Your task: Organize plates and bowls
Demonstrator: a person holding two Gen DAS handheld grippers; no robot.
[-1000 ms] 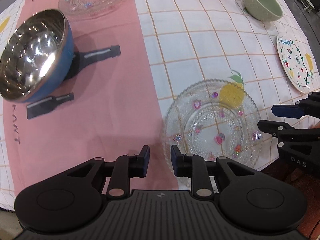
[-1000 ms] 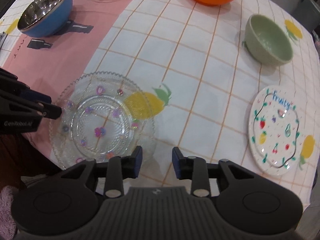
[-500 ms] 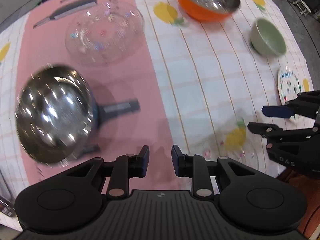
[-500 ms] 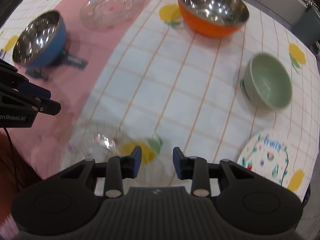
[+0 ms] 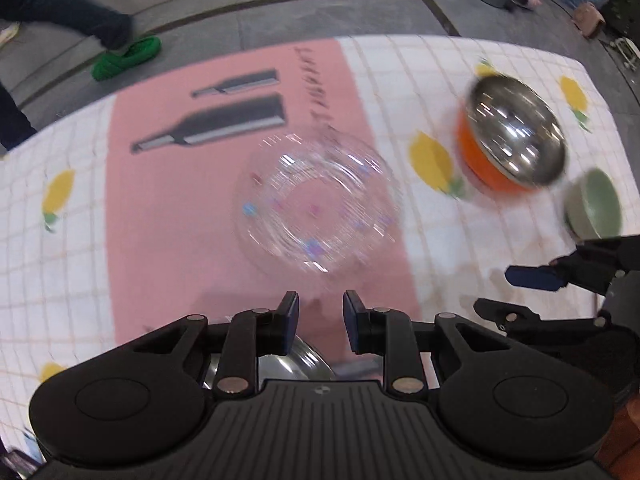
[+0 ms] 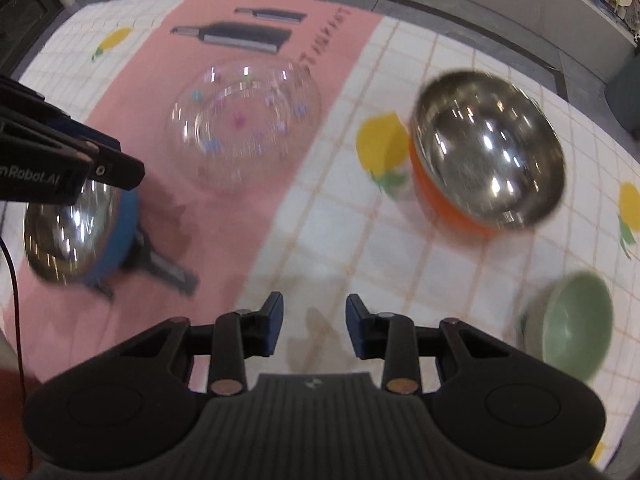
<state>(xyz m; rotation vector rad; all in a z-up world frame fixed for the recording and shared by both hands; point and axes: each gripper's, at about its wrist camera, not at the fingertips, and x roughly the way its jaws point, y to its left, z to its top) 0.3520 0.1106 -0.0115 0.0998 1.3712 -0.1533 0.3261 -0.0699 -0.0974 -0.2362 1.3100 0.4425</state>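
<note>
A clear glass plate point(image 5: 316, 204) with coloured dots lies on the pink strip of the cloth, just ahead of my left gripper point(image 5: 320, 312), which hangs open and empty above the table. The same glass plate point(image 6: 244, 128) shows far left of my right gripper point(image 6: 314, 322), also open with nothing between its fingers. An orange bowl with a steel inside point(image 6: 488, 148) stands ahead to the right, with a green bowl point(image 6: 572, 336) at the near right. The blue steel-lined bowl point(image 6: 76, 232) sits at the left, partly behind the left gripper.
The orange bowl point(image 5: 512, 136) and green bowl point(image 5: 594, 204) appear at the right of the left wrist view, with the right gripper's fingers point(image 5: 532, 278) below them. Past the table's far edge is grey floor, where a person's leg and green shoe point(image 5: 128, 56) stand.
Both grippers have travelled toward the far side of the table and risen a little. The near glass plate and the painted fruit plate have dropped out of view; the far glass plate now lies close ahead.
</note>
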